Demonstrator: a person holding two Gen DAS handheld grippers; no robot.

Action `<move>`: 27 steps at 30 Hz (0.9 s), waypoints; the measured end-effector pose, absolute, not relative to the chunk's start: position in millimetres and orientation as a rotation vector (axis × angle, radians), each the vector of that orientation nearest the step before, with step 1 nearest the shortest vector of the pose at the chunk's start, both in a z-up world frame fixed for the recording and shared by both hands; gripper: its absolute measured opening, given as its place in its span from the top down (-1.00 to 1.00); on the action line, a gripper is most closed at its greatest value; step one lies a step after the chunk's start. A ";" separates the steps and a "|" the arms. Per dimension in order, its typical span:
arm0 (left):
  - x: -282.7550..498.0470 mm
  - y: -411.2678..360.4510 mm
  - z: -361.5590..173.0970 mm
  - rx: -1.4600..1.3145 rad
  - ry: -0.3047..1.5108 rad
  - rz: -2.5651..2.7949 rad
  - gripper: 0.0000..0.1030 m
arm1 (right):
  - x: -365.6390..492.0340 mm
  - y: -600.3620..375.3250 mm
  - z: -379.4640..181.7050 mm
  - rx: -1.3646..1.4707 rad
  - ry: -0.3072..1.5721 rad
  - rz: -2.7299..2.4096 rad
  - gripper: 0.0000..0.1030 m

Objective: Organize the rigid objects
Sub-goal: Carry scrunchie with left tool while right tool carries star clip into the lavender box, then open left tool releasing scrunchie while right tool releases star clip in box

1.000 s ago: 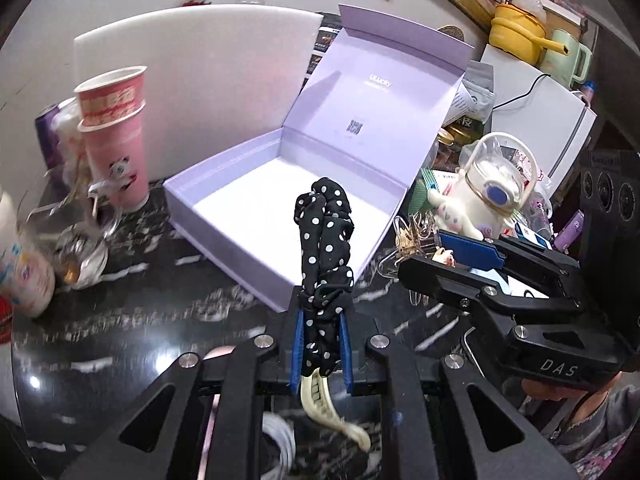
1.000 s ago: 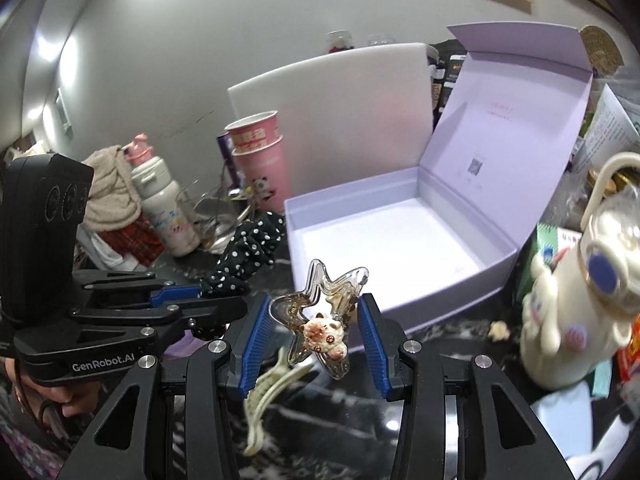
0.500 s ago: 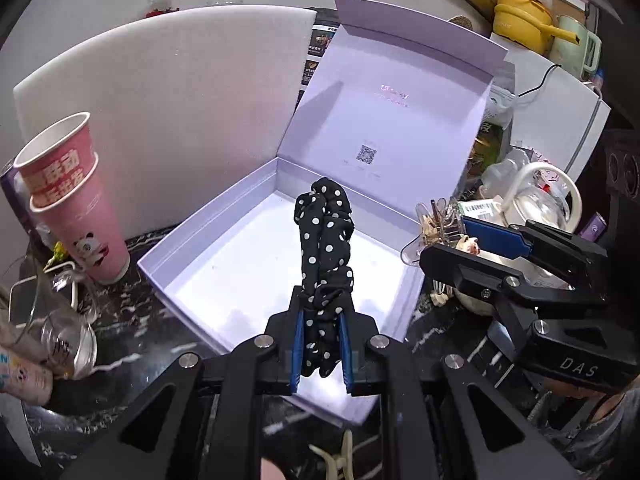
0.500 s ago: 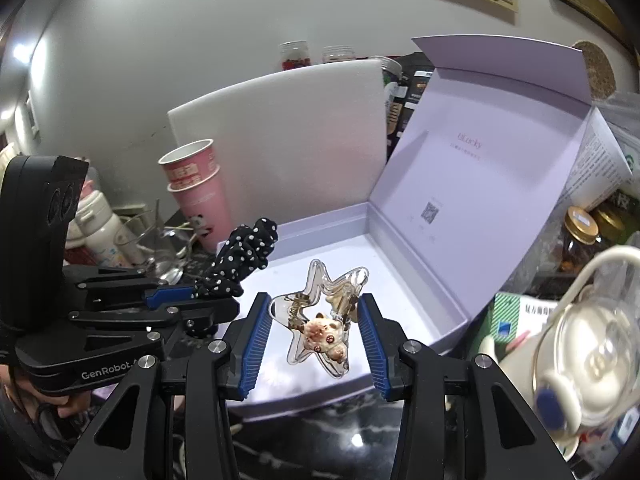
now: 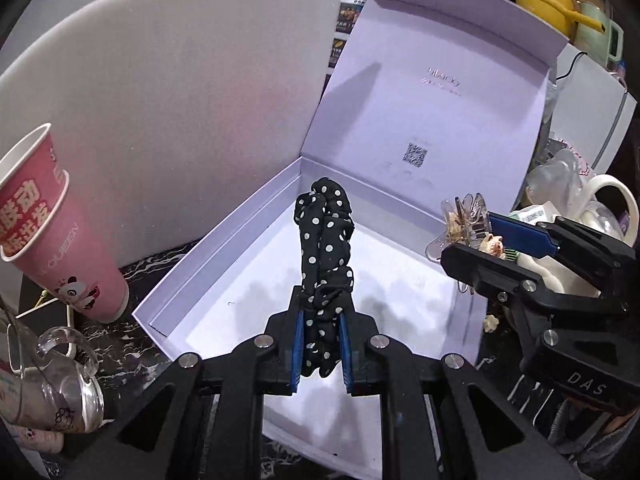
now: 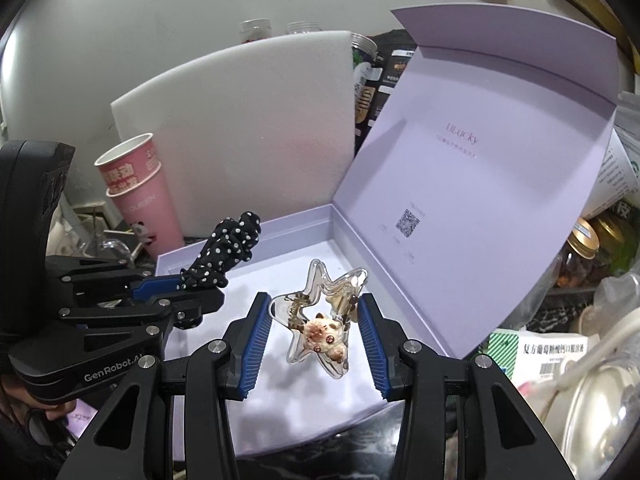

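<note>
- Lilac box stands open on the dark desk, lid up at the back; a white foam board leans behind it, pink paper cups left of it, clutter to its right.
- Left tongs clenched on a black polka-dot hair clip, held above the box floor.
- Right tongs partly closed, gripping a clear star-shaped claw clip over the box, right of the dotted one.

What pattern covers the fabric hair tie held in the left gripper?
White polka dots on black; the hair tie shows best in the left wrist view.
</note>
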State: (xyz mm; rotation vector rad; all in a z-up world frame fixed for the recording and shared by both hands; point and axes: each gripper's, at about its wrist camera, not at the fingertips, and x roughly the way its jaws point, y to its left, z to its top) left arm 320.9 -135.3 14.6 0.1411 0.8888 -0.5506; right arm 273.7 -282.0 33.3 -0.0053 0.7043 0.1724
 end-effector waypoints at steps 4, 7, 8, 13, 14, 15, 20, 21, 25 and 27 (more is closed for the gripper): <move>328.3 -137.7 6.5 0.147 0.899 -0.547 0.71 | 281.2 -281.4 27.0 -0.015 0.717 0.162 0.15; 330.1 -137.3 3.3 0.149 0.898 -0.548 0.71 | 287.4 -280.4 22.4 -0.021 0.732 0.151 0.15; 330.6 -136.7 2.8 0.148 0.899 -0.548 0.71 | 289.0 -279.6 20.8 -0.021 0.738 0.148 0.15; 335.2 -132.9 -0.1 0.140 0.920 -0.533 0.71 | 294.5 -277.8 16.4 -0.017 0.747 0.140 0.14; 336.6 -132.6 -1.6 0.143 0.933 -0.526 0.68 | 294.3 -278.4 16.3 -0.018 0.749 0.138 0.12; 338.1 -132.9 -3.3 0.149 0.944 -0.518 0.62 | 294.1 -278.8 16.0 -0.021 0.751 0.133 0.02; 339.8 -131.6 -3.9 0.149 0.949 -0.474 -0.19 | 289.7 -282.8 18.9 -0.013 0.743 0.114 -0.24; 339.3 -130.8 -2.9 0.146 0.945 -0.472 -0.46 | 287.6 -284.0 19.6 -0.011 0.739 0.111 -0.24; 334.2 -127.4 2.2 0.134 0.938 -0.467 -0.51 | 282.7 -286.6 20.7 -0.007 0.740 0.100 -0.25; 334.0 -127.6 3.6 0.133 0.939 -0.467 -0.51 | 280.0 -287.1 21.9 -0.005 0.741 0.099 -0.25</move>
